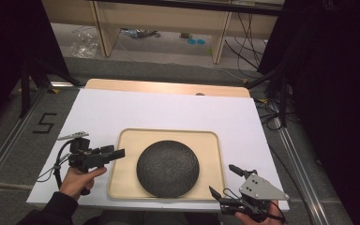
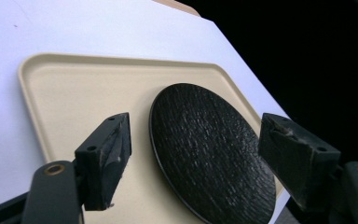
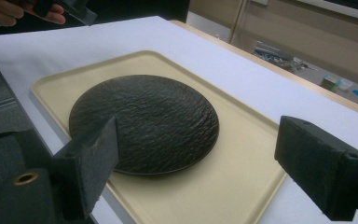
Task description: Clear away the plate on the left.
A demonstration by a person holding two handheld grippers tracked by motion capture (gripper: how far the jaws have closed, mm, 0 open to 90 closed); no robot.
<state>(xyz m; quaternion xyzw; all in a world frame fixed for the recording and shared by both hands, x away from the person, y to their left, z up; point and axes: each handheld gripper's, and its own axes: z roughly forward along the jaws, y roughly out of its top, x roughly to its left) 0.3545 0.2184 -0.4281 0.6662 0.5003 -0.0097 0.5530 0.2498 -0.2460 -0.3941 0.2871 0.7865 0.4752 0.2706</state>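
Note:
A round black plate (image 1: 168, 168) with a rough ribbed surface lies on a beige tray (image 1: 126, 164) near the table's front edge. My left gripper (image 1: 116, 153) hovers at the tray's left rim, pointing right toward the plate. In the left gripper view its jaws stand wide apart, so the left gripper (image 2: 196, 128) is open, with the plate (image 2: 205, 144) and tray (image 2: 74, 93) ahead. My right gripper (image 1: 225, 180) sits off the tray's front right corner. It too is open (image 3: 198, 140), empty, and faces the plate (image 3: 144, 116) on the tray (image 3: 242, 177).
A white sheet (image 1: 122, 112) covers the table, with a wooden strip (image 1: 168, 87) along its far edge. Metal rails and cables (image 1: 272, 117) run on the floor at both sides. Wooden shelving (image 1: 168, 18) stands behind. The other hand (image 3: 23, 11) appears top left in the right gripper view.

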